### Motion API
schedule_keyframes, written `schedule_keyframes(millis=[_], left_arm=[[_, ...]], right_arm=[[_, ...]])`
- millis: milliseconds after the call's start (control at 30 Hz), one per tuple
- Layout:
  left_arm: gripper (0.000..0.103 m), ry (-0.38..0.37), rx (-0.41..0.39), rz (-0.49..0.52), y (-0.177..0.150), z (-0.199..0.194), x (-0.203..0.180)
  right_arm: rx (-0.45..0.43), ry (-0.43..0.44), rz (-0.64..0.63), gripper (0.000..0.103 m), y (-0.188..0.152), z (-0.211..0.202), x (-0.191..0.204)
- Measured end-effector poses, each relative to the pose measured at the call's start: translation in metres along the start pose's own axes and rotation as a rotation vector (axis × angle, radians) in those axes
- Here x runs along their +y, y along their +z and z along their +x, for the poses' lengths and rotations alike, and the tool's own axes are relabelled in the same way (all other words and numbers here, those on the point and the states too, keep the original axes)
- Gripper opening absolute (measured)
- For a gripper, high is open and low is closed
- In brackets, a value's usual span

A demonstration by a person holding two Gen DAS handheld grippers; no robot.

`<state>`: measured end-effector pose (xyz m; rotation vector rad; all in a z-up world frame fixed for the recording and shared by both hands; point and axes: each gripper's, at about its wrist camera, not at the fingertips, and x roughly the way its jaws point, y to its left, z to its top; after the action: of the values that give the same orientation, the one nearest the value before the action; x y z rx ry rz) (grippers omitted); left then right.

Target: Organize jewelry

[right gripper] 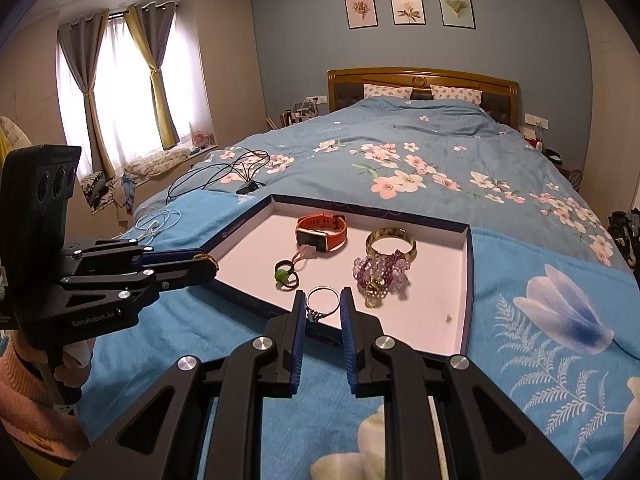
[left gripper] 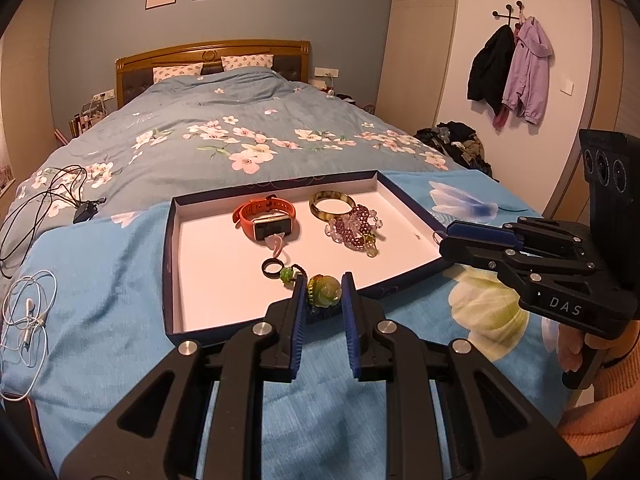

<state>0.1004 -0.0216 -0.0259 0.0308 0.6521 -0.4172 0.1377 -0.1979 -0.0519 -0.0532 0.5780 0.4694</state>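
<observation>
A shallow white tray with a dark blue rim [left gripper: 170, 272] [right gripper: 466, 280] lies on the bed. In it are an orange smartwatch [left gripper: 266, 218] [right gripper: 322, 232], an amber bangle [left gripper: 332, 202] [right gripper: 391, 242], a purple bead bracelet [left gripper: 356, 228] [right gripper: 380, 270] and a black ring [left gripper: 272, 268] on a cord. My left gripper [left gripper: 323, 292] is shut on a green jade pendant [left gripper: 326, 290] over the tray's near edge. My right gripper [right gripper: 323, 302] is shut on a silver ring [right gripper: 322, 302] at the tray's near rim; it also shows in the left wrist view [left gripper: 440, 236].
The tray rests on a light blue towel [left gripper: 100, 280] over a floral duvet [left gripper: 240, 128]. A black cable bundle [left gripper: 52, 196] and white earphones [left gripper: 28, 312] lie to the left. Coats [left gripper: 512, 68] hang on the right wall.
</observation>
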Motion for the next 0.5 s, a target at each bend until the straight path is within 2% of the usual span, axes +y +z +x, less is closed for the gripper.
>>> schedule_keyframes(millis=[500], left_arm=[[0.018, 0.016, -0.011, -0.004, 0.011, 0.004, 0.003]], right_arm=[[-0.015, -0.002, -0.001, 0.015, 0.008, 0.002, -0.003]])
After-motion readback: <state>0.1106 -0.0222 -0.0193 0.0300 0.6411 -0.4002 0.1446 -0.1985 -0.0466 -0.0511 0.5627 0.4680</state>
